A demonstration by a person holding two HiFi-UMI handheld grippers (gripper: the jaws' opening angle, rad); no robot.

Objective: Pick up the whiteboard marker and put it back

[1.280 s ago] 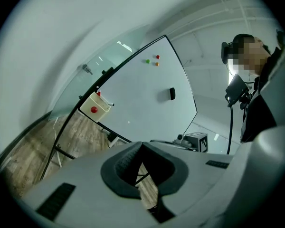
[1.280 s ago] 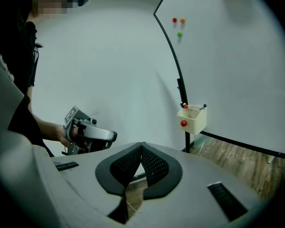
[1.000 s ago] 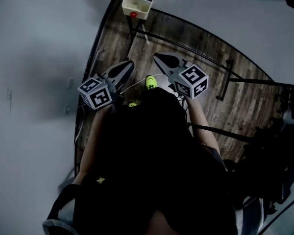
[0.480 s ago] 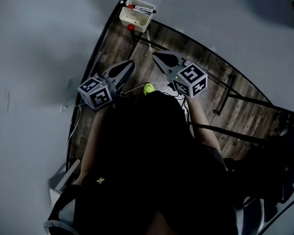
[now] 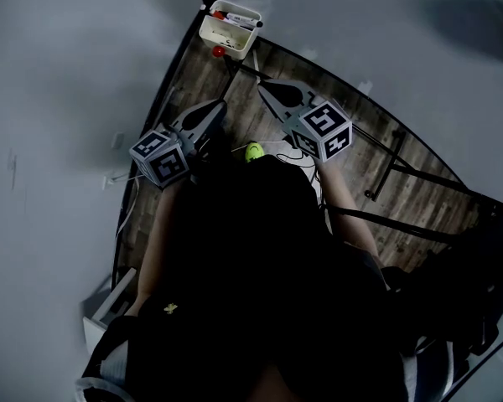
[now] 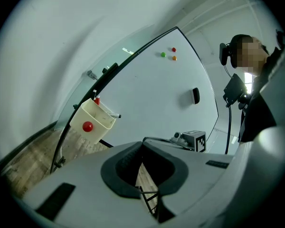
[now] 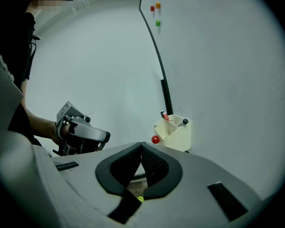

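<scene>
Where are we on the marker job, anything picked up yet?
Done: nothing that shows; the markers sit in the cream holder. In hand: nothing; the left gripper and right gripper are both shut and empty, pointed toward the holder but apart from it. Left: grasp a marker, lift it out, put it back.
</scene>
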